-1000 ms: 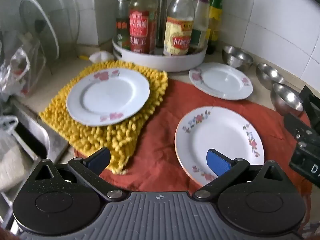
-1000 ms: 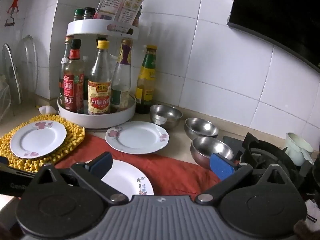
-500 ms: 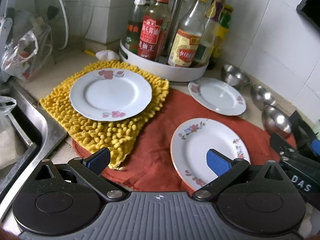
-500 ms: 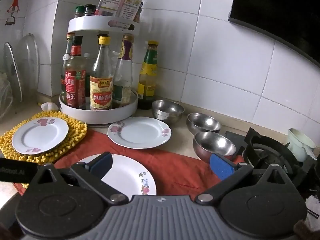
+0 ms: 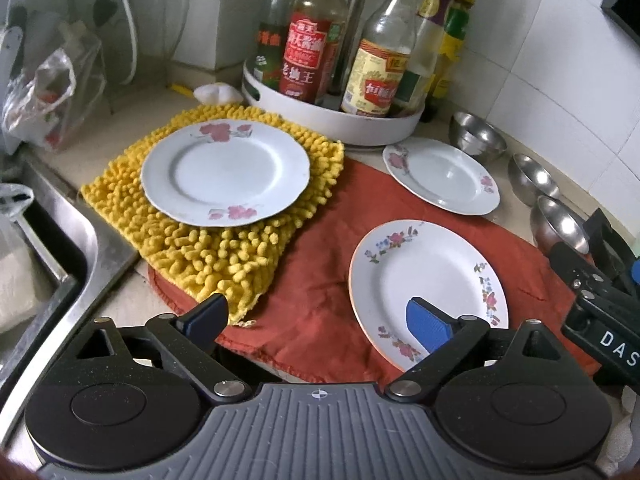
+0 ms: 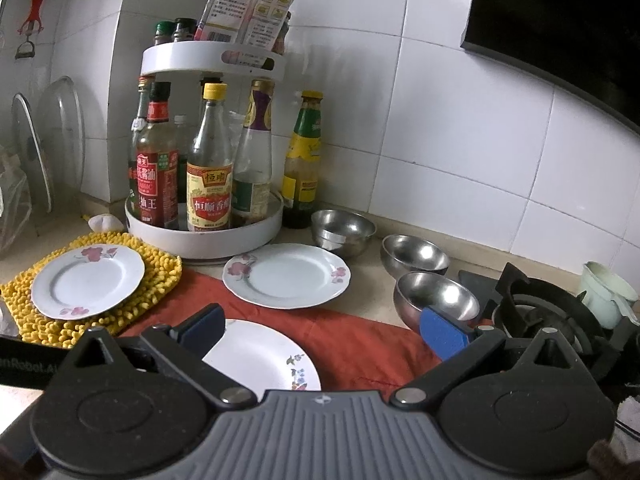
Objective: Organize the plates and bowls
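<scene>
Left tongs [image 5: 320, 318] raised, bottles [image 5: 376, 76] nearer

Left gripper [image 5: 318, 318] now farther back and higher above the counter than a second ago, jaws unchanged in spread. Right gripper [image 6: 320, 330] slightly raised and drawn back, nearest steel bowl [image 6: 436, 300] appearing lower between its fingers.
</scene>
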Demonstrator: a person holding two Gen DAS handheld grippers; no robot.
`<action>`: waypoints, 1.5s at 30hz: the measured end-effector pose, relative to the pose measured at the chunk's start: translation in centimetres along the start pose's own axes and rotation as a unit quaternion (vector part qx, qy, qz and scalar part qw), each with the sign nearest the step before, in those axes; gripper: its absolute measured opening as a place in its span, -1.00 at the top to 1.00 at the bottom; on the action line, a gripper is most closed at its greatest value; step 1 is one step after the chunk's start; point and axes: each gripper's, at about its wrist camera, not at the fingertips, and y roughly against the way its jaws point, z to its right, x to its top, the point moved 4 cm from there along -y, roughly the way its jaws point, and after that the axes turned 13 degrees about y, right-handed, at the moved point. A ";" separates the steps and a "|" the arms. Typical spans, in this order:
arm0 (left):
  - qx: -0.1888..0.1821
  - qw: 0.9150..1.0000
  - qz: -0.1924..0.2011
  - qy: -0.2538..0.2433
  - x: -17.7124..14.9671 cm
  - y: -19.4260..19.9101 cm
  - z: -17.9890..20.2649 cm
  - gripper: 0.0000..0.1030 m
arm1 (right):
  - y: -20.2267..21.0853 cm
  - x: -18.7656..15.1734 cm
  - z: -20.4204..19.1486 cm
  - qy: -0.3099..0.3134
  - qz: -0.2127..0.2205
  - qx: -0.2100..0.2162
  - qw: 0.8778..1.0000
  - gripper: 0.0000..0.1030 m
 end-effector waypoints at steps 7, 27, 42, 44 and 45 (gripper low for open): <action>0.015 1.000 0.012 0.015 0.4 0.2 -0.4 -1.00 | -0.2 0.1 -0.1 0.003 0.002 0.007 1.000 -0.95; 0.080 0.996 0.045 -0.011 1.1 -0.1 -0.3 -0.99 | -1.4 0.9 -1.3 0.011 0.000 0.014 1.000 -0.95; 0.081 0.996 0.041 -0.025 0.9 -0.3 -0.1 -0.99 | -1.4 0.5 -1.8 0.005 -0.012 0.017 1.000 -0.95; 0.080 0.996 0.039 -0.027 0.9 -0.4 -0.2 -0.99 | -1.4 0.5 -1.8 0.005 -0.014 0.017 1.000 -0.95; 0.080 0.996 0.038 -0.027 0.8 -0.4 -0.1 -0.99 | -1.4 0.5 -1.9 0.005 -0.014 0.016 1.000 -0.95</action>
